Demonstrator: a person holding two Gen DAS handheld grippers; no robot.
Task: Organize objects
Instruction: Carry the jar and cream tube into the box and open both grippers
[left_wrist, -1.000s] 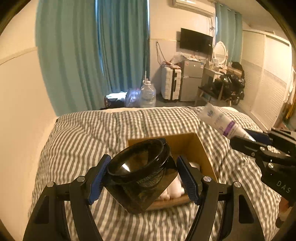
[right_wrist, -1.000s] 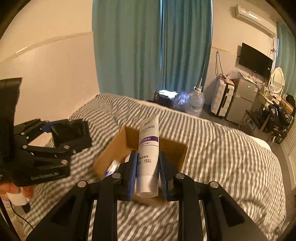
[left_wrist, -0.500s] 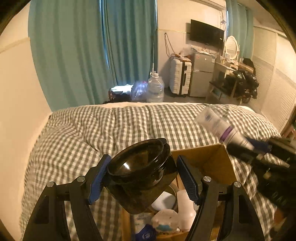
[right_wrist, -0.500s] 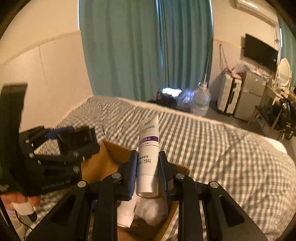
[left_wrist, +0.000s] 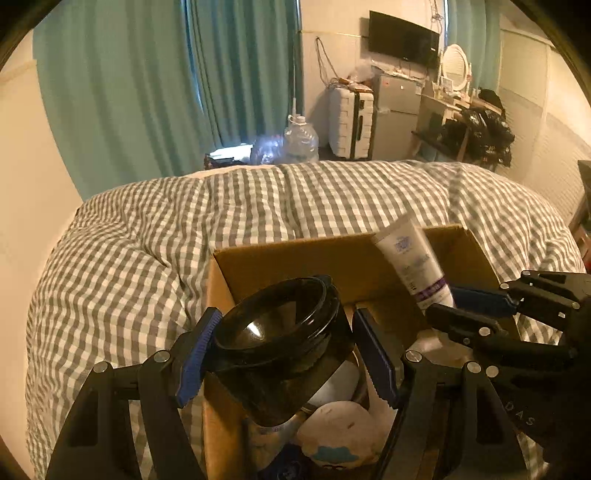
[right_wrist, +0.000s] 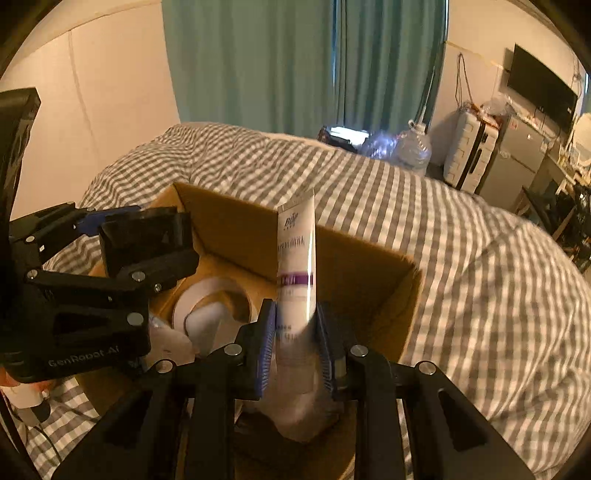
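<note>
Jar (left_wrist: 284, 354) first: dark, glossy, see-through black, wide round mouth tilted up toward the lens, squarish body. Left gripper (left_wrist: 286, 354) pinches it, blue pads flat against both sides of the body, jar held over the near left part of the cardboard box (left_wrist: 295, 258).

Tube (right_wrist: 295, 266): white squeeze tube, purple band across the lower label, crimped end pointing up and away. Right gripper (right_wrist: 295, 350) is clamped narrow on its lower part, one blue pad on each side; tube stands over the box's near right part.

Count held: one jar, one tube, one per gripper.

Inside the box, below both grippers: one white roll of tape (right_wrist: 214, 299) lying flat, one white round soft thing with a blue patch (left_wrist: 340, 435), plus other pale items too hidden to tell.

Box sits open-topped on a bed covered by a grey-and-white checked duvet (left_wrist: 147, 240).

Beyond the bed: teal curtains (left_wrist: 166, 85), one large clear water jug (left_wrist: 301, 142), one white suitcase (left_wrist: 351, 122), one small grey fridge (left_wrist: 395, 110), one wall TV (left_wrist: 402, 38).
</note>
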